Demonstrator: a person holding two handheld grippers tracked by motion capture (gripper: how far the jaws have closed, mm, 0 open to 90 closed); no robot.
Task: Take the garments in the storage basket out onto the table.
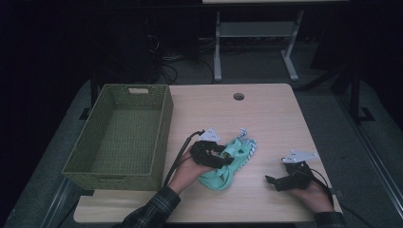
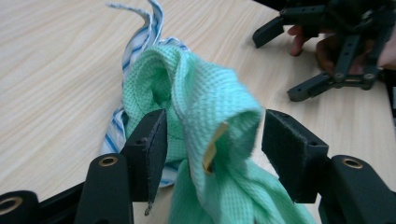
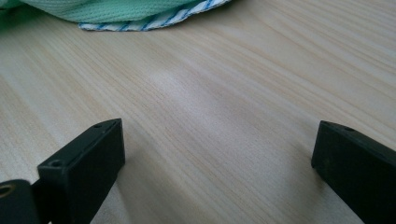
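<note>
A crumpled mint-green waffle-weave cloth [image 2: 205, 116] (over a blue-striped white one [image 2: 142, 37]) bunches between the left gripper [image 2: 212, 149]'s parted, non-pressing jaws; the right gripper [image 3: 217, 163] rests wide, near right.

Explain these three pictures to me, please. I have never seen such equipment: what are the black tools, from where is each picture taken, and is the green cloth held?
A person holds a hand tool with two black jaws in each hand. The high view looks down on a wooden table; the other two pictures come from cameras mounted on the tools themselves. On the table stand an empty woven basket and a small pile: a green cloth over a blue-striped white cloth. The left gripper has its jaws on either side of a fold of the green cloth, with a gap at the right jaw, so it is not clamped. The right gripper rests open with nothing between its jaws.
</note>
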